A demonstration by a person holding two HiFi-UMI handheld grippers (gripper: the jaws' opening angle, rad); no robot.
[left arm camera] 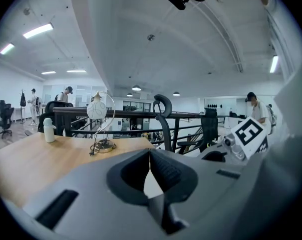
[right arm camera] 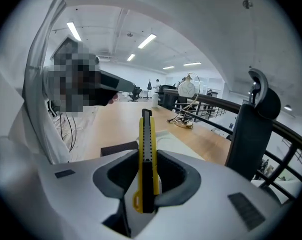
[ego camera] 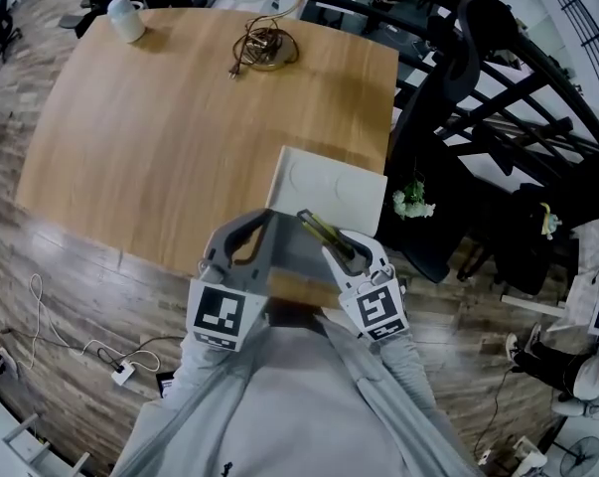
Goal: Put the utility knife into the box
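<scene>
A yellow and black utility knife (right arm camera: 147, 164) is clamped between the jaws of my right gripper (right arm camera: 146, 181), its tip pointing forward over the table. In the head view the utility knife (ego camera: 322, 232) juts from the right gripper (ego camera: 341, 251) at the near edge of the white box (ego camera: 329, 192). That flat, shallow box lies on the wooden table (ego camera: 160, 117) near its front right corner. My left gripper (ego camera: 261, 229) hangs just left of the right one, close to the box's near left corner; in its own view the left gripper (left arm camera: 149, 171) is shut with nothing between the jaws.
A white bottle (ego camera: 126, 18) stands at the table's far left corner. A wire lamp stand with a cord (ego camera: 262, 48) sits at the far middle. A black office chair (ego camera: 458, 78) and a black railing (ego camera: 537, 97) stand to the right of the table. Cables (ego camera: 80, 351) lie on the floor at left.
</scene>
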